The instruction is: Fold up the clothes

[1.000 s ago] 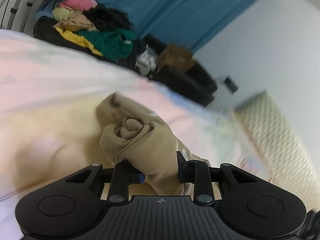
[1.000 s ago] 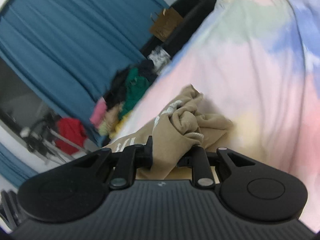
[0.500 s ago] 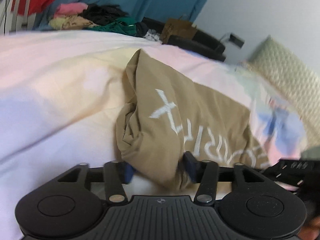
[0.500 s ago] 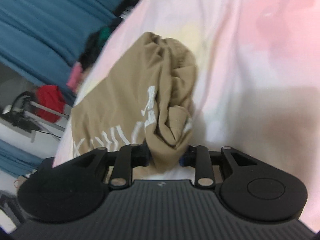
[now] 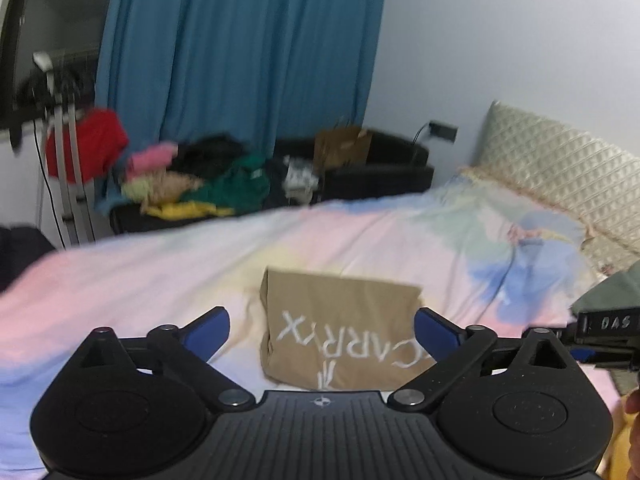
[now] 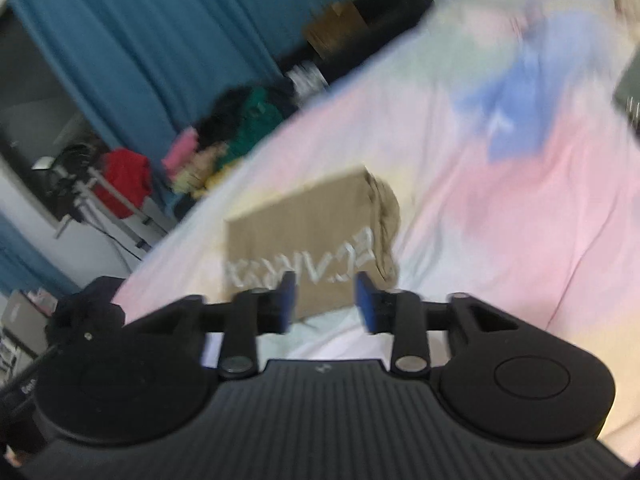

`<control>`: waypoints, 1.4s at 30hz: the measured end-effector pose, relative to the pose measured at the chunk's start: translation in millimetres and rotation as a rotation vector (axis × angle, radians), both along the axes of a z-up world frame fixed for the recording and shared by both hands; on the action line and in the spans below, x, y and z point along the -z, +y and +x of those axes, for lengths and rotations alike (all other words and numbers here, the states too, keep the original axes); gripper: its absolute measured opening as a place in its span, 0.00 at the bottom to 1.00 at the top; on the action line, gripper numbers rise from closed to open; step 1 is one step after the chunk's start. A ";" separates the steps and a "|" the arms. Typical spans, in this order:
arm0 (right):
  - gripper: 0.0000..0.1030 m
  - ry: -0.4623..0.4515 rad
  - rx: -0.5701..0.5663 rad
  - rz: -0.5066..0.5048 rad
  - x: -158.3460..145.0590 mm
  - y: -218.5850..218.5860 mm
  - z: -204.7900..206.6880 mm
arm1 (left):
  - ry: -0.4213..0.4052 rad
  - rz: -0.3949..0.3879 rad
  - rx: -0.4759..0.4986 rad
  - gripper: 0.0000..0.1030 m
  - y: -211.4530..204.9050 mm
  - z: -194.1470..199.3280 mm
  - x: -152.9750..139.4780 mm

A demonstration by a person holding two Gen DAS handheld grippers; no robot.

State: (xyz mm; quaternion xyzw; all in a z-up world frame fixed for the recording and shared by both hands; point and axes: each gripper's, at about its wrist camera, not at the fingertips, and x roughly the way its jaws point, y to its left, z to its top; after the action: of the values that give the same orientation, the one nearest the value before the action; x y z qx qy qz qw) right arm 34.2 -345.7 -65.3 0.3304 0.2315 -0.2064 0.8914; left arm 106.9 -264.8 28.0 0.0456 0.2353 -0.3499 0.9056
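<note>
So the tan shirt (image 5: pixel 340 332) is lying folded into a neat rectangle on the pastel tie-dye bedspread (image 5: pixel 160 276), white lettering facing up. One side edge looks bunched and a bit lumpy in the right wrist view (image 6: pixel 304 240), the rest is flat.

Left gripper (image 5: pixel 322 330) is spread wide, blue pads way apart, nothing between them. It hangs above the near edge of the shirt, and the shirt sits right in the gap between the two fingers from that camera's angle, not touching either one as far as I can see.

Right gripper (image 6: pixel 325 300) is parted too, a narrower gap, holding nothing. Its blue pads (image 6: pixel 287 300) line up over the shirt's near edge, over the lettering. Picture is pretty blurry so can't say if they brush the fabric. In the left wrist view, part of the right gripper pokes in at the far right edge (image 5: pixel 600 340).

Background stuff: blue curtain (image 5: pixel 240 60) behind the bed, a messy pile of clothes (image 5: pixel 192 184) (pink, green, yellow, black) heaped on something dark beside the bed, a red garment (image 5: pixel 88 144) hanging on a rack, and a quilted cream headboard (image 5: pixel 560 168) off to the right.
</note>
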 end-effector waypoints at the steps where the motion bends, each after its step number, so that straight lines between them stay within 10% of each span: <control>1: 0.79 -0.021 -0.006 -0.037 -12.9 6.6 -9.0 | -0.015 -0.004 0.000 1.00 4.8 -10.7 -12.6; 3: 0.91 -0.060 -0.018 -0.113 -37.3 21.5 -28.6 | -0.045 -0.014 0.005 1.00 15.3 -32.1 -33.6; 14: 0.91 -0.170 -0.066 -0.338 -91.2 92.0 -103.6 | -0.141 -0.070 0.024 1.00 73.2 -136.7 -87.0; 42: 0.91 -0.174 -0.050 -0.480 9.6 150.6 -112.5 | -0.222 -0.104 -0.069 1.00 132.7 -179.1 4.0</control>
State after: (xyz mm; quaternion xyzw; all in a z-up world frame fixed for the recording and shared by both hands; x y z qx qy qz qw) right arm -78.3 -195.1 -74.9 0.1200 0.1062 -0.2040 0.9658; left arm -72.2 -132.0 24.0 0.0287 0.1167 -0.3229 0.9388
